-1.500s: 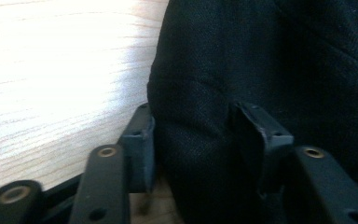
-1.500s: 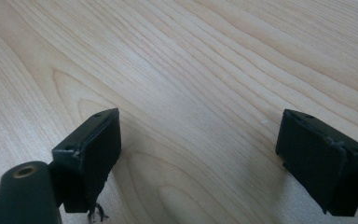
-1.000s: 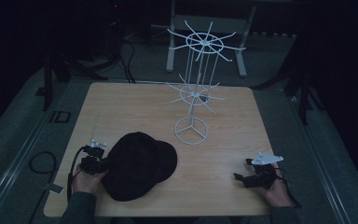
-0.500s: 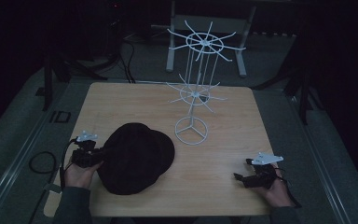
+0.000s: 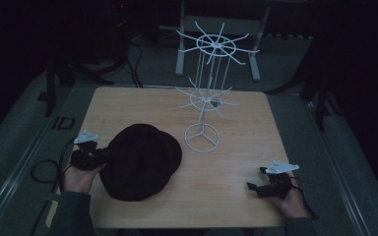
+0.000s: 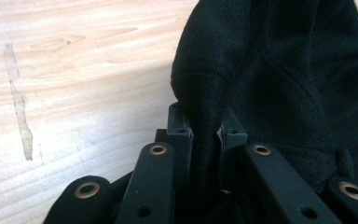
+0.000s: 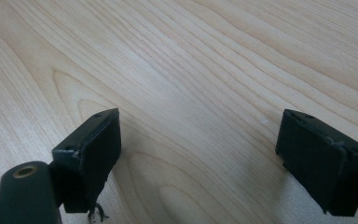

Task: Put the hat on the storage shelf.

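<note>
While we are pinching the black hat's [image 5: 140, 162] edge in the left gripper [image 6: 204, 140], probably for the white rack [image 5: 207, 93], we are resting the right gripper [image 7: 200, 154] released on the worktop [image 5: 226, 191].

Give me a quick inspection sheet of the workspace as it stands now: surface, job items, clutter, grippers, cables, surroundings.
Surface: light wooden table; a pale streak marks it in the left gripper view.
Job's things: black hat lies at the front left; white wire display rack stands upright mid-table, nothing hung on it.
Clutter: nothing seen.
Grippers: left hand-held gripper is shut on a fold of the hat's edge; right hand-held gripper is open, low over bare wood at the front right.
Cables: a dark cable loops off the table's left side.
Surroundings: dark room; a white frame stands behind the table.
</note>
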### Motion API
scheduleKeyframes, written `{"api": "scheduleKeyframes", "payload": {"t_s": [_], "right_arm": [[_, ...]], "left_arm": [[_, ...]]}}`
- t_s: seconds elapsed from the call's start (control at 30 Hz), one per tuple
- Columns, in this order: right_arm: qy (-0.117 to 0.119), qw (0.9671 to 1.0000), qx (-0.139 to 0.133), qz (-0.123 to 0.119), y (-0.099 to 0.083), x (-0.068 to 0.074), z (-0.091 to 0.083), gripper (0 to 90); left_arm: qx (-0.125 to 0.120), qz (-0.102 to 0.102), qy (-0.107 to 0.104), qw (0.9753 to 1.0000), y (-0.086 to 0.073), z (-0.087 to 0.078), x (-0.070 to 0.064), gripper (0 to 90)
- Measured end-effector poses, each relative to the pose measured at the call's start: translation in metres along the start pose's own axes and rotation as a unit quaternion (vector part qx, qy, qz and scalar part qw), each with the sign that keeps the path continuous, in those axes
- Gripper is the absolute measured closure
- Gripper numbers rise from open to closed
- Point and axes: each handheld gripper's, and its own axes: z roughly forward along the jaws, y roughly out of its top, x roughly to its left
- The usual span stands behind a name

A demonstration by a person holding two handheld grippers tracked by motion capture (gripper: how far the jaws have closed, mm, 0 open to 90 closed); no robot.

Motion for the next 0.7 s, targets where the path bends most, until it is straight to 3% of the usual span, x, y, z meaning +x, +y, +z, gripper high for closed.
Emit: {"api": "scheduleKeyframes", "payload": {"t_s": [0.7], "right_arm": [[0.0,1.0,0.0,0.0,0.0,0.0,0.0,13.9]], "left_arm": [[-0.051,0.004,-0.031,0.9982,0.027,-0.028,0.006,80.5]]}}
